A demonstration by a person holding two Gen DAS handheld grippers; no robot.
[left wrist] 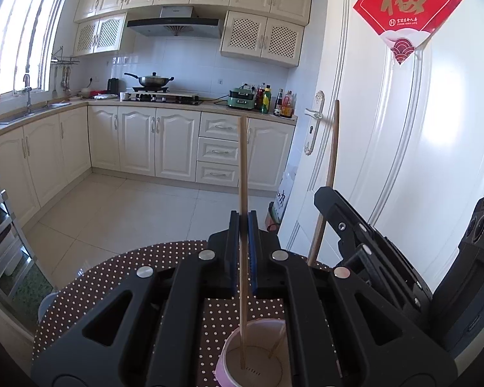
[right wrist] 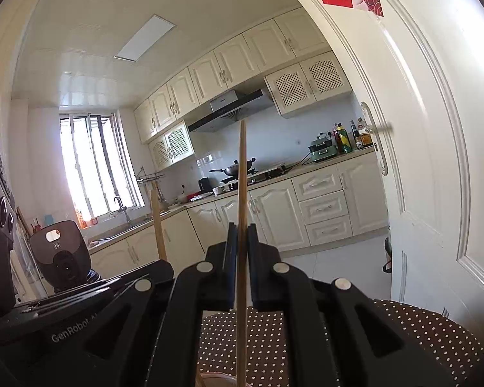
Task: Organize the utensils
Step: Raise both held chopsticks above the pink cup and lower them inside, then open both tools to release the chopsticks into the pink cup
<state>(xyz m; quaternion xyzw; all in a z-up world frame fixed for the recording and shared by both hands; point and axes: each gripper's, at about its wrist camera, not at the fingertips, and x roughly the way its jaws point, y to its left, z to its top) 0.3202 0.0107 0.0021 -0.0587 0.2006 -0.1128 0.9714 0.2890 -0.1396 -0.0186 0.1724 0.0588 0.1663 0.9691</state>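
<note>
Left gripper (left wrist: 243, 222) clamped on a chopstick (left wrist: 243, 167), jaws pressed together with only the thin stick between the blue pads. Stick upright, upper end well above the jaws, lower end below and behind them, down inside the cup (left wrist: 255, 354) and apparently touching its floor. Cup directly beneath the jaws, on the dotted cloth (left wrist: 119, 277) of the table.

Right gripper (right wrist: 241, 242) likewise closed tight on a second chopstick (right wrist: 242, 174), gripped the same way: top high above the jaws, shaft running down between them toward the cup rim (right wrist: 216, 377) just visible at the bottom edge. From the left view, that second stick (left wrist: 330, 161) leaning a little, right of the left jaws, its lower part hidden behind the gripper bodies. A thin pale line inside the cup at the right wall, perhaps its tip, perhaps a shadow; cannot tell. Left stick (right wrist: 156, 222) seen from the right view, up and to the left of the right jaws.

Judged progress: well along. Both sticks picked up and brought over the cup; one seemingly seated, the other at or near the rim. Left to do, probably: finish lowering the second, release both grips, draw back without tipping the light cup. No other loose utensils visible on the cloth, though much of the table hidden by the grippers.
</note>
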